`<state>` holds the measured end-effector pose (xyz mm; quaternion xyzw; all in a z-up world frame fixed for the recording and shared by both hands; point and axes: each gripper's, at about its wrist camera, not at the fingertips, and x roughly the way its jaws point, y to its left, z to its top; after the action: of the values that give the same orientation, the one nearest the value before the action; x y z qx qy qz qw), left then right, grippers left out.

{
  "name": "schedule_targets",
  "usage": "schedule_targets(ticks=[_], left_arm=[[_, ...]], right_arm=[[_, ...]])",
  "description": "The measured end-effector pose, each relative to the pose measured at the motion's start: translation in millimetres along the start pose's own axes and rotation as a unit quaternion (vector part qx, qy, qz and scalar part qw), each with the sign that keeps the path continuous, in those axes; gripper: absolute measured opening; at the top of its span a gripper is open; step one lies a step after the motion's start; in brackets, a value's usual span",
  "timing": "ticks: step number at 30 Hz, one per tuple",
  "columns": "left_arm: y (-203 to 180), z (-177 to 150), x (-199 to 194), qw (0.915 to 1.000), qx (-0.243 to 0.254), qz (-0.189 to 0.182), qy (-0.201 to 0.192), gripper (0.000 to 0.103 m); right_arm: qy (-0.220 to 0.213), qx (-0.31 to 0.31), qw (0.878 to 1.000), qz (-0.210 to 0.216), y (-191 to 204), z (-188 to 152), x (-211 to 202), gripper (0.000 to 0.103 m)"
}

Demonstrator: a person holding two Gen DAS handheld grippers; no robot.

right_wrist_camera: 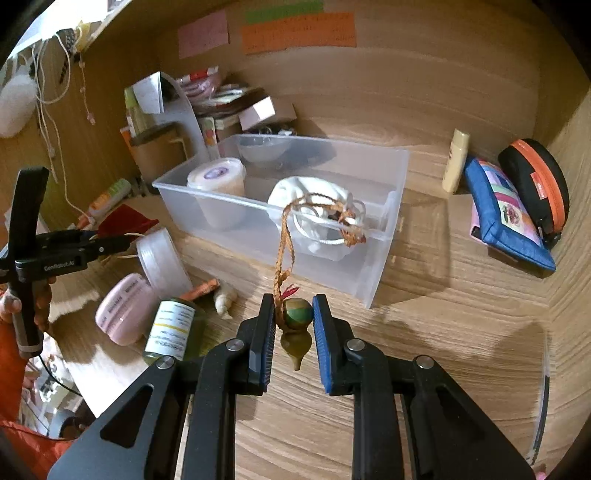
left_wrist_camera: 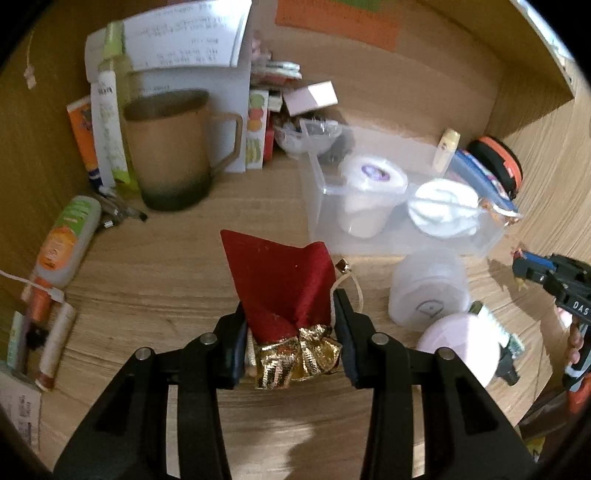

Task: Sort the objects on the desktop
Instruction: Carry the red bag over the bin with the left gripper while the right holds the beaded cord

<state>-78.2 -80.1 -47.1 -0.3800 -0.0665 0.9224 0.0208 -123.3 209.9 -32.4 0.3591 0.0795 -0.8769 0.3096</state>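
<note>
Desk (right_wrist_camera: 424, 350) bare nr front edge, rt of bin (right_wrist_camera: 384, 258).

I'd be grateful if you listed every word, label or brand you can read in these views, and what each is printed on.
"GenRobot.AI": on the left gripper, seen from the right wrist.
"DAS", cut off: on the right gripper, seen from the left wrist.
Too blurred to read: the paper sheet, the sticky notes, the small bottle, the pink jar, the tubes.
</note>
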Motion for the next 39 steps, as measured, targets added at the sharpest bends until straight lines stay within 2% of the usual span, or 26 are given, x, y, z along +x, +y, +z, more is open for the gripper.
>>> schedule_targets(ticks=[5,12,20,33,39], left_arm=[[0,9,-15,0.9997,-0.009,-0.004,-0.020,0.040],[-4,23,-25,0.9992,-0.013,-0.018,-0.032,0.040],[-13,41,-34,0.9985,-0.003,-0.018,-0.051,0.040],[-32,74,-31,0.9968,0.023,-0.038,-0.067,0.041],[-42,89,-24,0.9955,0.026,-0.054,-0.073,0.041]], right_arm=[[-0.020,0.008,1.000,0.014,3,6,-10,0.018],[-0.051,0.007,0.999,0.014,4,21,-23,0.018],[-0.076,0.011,0.997,0.011,-2,40,-30,0.018],[-0.087,0.012,0.996,0.003,-10,65,-20,0.018],[-0.080,0.005,0.997,0.014,-6,76,-9,0.018]])
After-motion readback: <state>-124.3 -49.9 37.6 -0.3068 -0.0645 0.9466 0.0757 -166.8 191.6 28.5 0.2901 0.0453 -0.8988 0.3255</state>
